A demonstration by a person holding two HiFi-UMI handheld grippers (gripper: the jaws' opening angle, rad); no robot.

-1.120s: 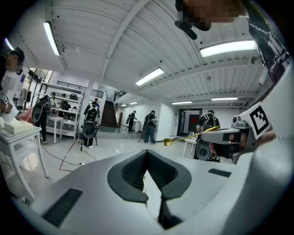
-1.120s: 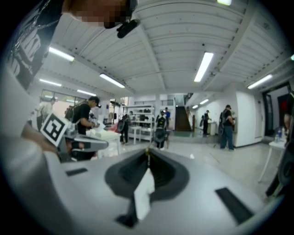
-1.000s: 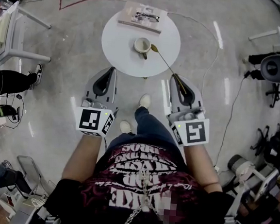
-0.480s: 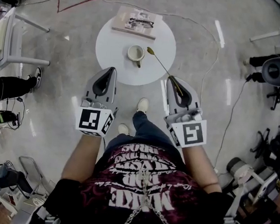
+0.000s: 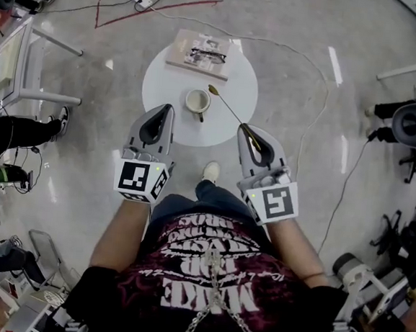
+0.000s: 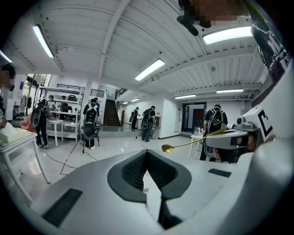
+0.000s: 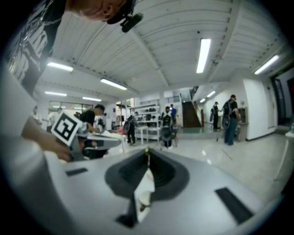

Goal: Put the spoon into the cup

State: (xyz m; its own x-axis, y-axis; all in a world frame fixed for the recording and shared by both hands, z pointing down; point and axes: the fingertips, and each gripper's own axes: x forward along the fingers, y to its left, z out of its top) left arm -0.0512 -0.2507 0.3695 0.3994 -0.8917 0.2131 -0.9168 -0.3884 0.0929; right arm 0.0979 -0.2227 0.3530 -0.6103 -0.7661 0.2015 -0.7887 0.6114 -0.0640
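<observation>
Head view: spoon (image 5: 229, 109) diagonal, bowl near cup (image 5: 197, 101).

Round white table (image 5: 164, 85) on grey floor (image 5: 81, 122) — bears a cup (image 5: 197, 101) and a flat book (image 5: 200, 52), set apart.

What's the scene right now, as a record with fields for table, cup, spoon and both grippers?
table: round, white; bears cup, book, glasses
cup: upright on table, no spoon inside
spoon: in the air, bowl end beside cup
right gripper: shut on spoon handle
left gripper: shut, empty
</observation>
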